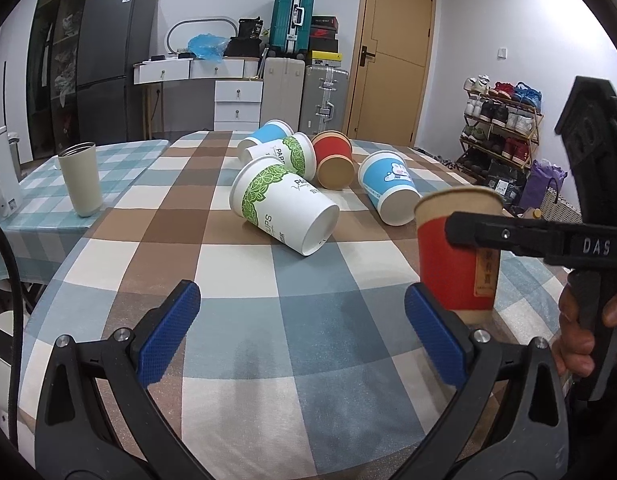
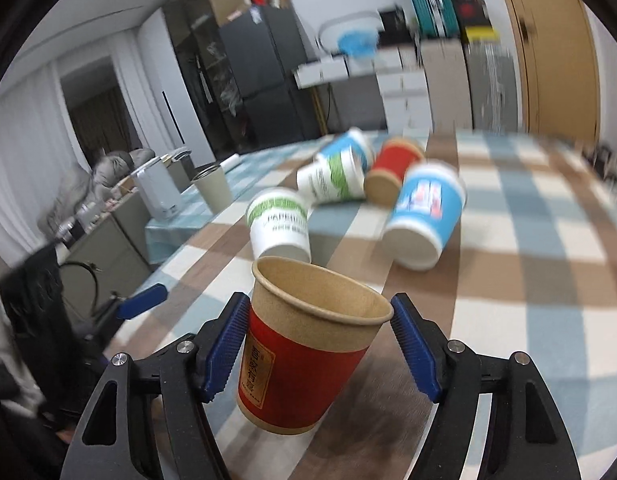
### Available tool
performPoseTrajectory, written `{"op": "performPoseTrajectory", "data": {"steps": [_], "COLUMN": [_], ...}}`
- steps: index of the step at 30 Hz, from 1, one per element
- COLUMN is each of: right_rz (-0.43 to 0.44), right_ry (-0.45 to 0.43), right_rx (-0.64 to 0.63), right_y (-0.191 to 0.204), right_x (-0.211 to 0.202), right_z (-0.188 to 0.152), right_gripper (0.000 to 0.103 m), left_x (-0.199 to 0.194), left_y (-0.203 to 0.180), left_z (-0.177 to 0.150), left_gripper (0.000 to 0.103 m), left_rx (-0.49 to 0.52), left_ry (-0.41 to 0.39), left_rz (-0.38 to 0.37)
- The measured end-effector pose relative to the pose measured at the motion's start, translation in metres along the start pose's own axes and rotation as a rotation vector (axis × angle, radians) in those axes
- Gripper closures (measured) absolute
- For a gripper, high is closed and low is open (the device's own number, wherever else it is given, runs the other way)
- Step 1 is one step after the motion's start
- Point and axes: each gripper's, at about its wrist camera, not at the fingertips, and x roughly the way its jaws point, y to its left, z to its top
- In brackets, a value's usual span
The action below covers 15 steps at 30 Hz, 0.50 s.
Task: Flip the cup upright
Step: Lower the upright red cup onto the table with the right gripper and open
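Note:
A red and brown paper cup (image 2: 304, 356) stands mouth up between the blue pads of my right gripper (image 2: 318, 344), slightly tilted. The left pad touches its side; the right pad stands just clear of the rim. The same cup (image 1: 458, 256) shows at the right of the left wrist view with the right gripper's black finger across it. My left gripper (image 1: 302, 336) is open and empty over the checked tablecloth (image 1: 308, 360). Several paper cups lie on their sides farther back: a white and green one (image 1: 284, 208), a blue one (image 1: 388, 186), a red one (image 1: 334, 160).
A beige tumbler (image 1: 81, 178) stands upright at the left on a second, teal-checked table (image 1: 120, 168). A white appliance (image 1: 0, 176) sits at the far left. Suitcases, drawers and a shoe rack stand beyond the table.

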Motion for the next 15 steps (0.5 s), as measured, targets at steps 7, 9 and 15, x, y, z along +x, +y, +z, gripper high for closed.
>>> {"op": "performPoseTrajectory", "data": {"steps": [7,9,15], "right_rz": [-0.109,-0.117,-0.115], "right_ry": [-0.07,-0.057,-0.045], "right_rx": [-0.111,-0.117,-0.147], "right_y": [0.007,0.01,0.016], "right_x": [0.009,0.01,0.008], "right_z": [-0.004,-0.006,-0.008], "right_gripper": [0.03,0.03,0.03], "left_x": [0.0,0.0,0.0], "left_y": [0.0,0.0,0.0], "left_z": [0.0,0.0,0.0], "left_gripper": [0.001,0.001,0.001], "left_rx": [0.002,0.002,0.002], "left_ry": [-0.001,-0.001,-0.001], "left_rz": [0.0,-0.001,-0.001]}}
